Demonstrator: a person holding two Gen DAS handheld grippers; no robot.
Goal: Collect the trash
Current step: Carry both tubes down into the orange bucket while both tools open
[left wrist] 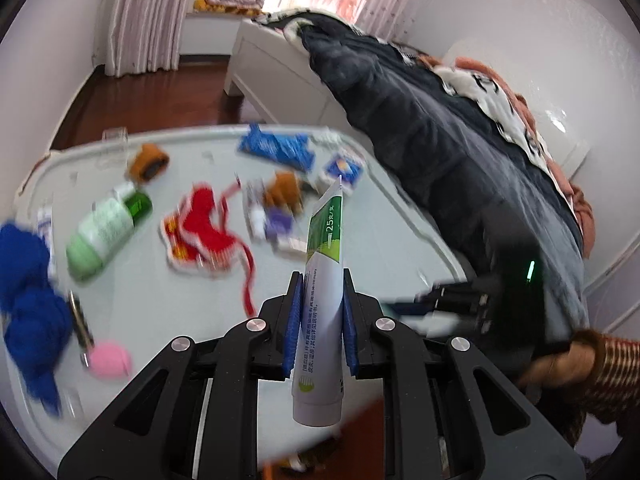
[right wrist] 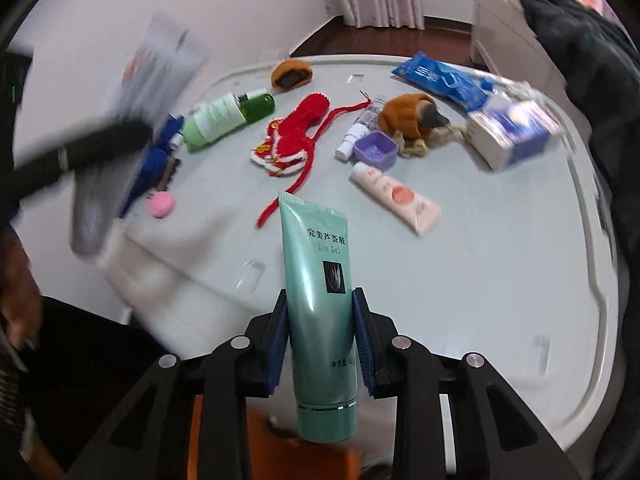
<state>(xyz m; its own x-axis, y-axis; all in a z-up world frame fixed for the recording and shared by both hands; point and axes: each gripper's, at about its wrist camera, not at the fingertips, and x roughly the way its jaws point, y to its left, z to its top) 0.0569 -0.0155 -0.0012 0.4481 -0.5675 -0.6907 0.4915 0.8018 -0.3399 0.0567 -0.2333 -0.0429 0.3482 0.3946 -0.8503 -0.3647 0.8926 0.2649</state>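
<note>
Left fingers point(left wrist: 293, 312) clamp a white-green tube point(left wrist: 322, 300); right fingers point(right wrist: 362, 336) clamp a teal tube point(right wrist: 320, 312).

Pale table point(right wrist: 500, 280): pink tube point(right wrist: 396, 198), green bottle point(right wrist: 224, 120), red knit, maybe hat point(right wrist: 296, 136).

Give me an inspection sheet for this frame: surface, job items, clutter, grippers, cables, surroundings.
Surface: pale table, crowded at the far half.
Job's things: white-green tube and teal gel tube, both lifted off the table.
Clutter: green bottle, red knit piece, pink tube, purple box, blue-white carton, pink ball.
Grippers: left gripper shut on white-green tube; right gripper shut on teal gel tube.
Cables: nothing seen.
Surroundings: bed with dark quilt, curtains, wood floor.
</note>
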